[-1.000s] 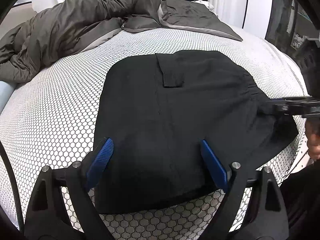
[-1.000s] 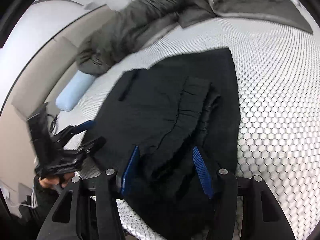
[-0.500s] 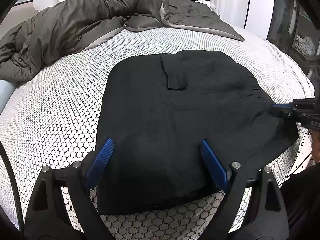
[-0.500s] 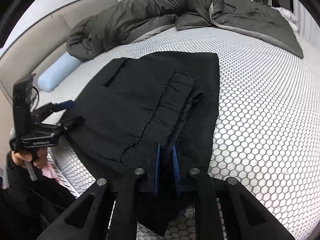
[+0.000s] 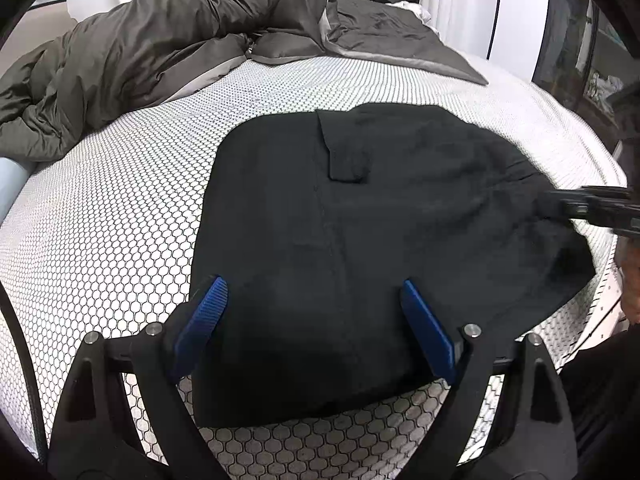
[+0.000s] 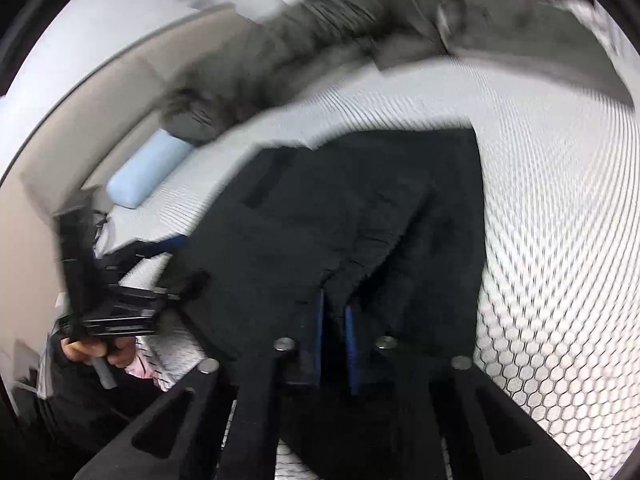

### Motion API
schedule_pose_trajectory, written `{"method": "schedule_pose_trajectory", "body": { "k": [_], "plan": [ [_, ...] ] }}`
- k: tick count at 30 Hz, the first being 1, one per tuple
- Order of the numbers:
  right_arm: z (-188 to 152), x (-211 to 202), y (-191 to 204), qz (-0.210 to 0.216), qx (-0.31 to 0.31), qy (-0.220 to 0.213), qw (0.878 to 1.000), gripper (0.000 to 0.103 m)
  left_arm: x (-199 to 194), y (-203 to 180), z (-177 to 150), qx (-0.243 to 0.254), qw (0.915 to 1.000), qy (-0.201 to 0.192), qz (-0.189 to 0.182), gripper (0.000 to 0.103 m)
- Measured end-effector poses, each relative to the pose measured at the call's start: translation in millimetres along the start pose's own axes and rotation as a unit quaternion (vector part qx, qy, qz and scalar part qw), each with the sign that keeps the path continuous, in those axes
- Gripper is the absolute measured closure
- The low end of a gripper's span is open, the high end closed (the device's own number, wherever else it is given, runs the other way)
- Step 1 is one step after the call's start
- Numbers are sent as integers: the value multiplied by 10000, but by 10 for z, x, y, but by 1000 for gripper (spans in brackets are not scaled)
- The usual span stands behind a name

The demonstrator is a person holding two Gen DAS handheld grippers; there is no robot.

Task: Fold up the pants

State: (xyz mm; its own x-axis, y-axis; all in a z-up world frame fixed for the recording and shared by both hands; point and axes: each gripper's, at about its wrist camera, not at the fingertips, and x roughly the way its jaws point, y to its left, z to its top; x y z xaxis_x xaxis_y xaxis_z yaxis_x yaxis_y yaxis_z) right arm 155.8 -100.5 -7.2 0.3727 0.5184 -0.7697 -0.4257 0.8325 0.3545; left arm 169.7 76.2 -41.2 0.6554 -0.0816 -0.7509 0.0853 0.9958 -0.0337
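Right hand-held gripper (image 6: pixel 334 322) on pants (image 5: pixel 360 220) (black)

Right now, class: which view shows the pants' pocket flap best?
The left wrist view: the pocket flap lies sharp and unobstructed on the pants. The right wrist view shows it only as a motion-blurred dark strip.

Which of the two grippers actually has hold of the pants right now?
The right gripper: its blue pads are pinched nearly together on the black pants at the gathered waistband. The left gripper hangs wide open over the fabric, gripping nothing.
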Motion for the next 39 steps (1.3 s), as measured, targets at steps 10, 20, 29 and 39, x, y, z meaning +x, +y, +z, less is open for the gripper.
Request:
{"method": "schedule_pose_trajectory", "body": {
  "k": [10,20,29,39],
  "plan": [
    [-199,55,-81,-611,32,319,9976,88,92,-49,-38,122,9998,97,116,15],
    [-130,202,-454,99,1243,331,9916,54,80,-50,-30,37,9999,94,77,15],
    [20,-137,-142,748,941,-587,9910,87,-16,94,-9,-196,9995,8,-237,15],
    [-243,81,-140,-553,689,11,9961,71,-24,90,-1,-119,9999,30,-88,15]
  ]
}}
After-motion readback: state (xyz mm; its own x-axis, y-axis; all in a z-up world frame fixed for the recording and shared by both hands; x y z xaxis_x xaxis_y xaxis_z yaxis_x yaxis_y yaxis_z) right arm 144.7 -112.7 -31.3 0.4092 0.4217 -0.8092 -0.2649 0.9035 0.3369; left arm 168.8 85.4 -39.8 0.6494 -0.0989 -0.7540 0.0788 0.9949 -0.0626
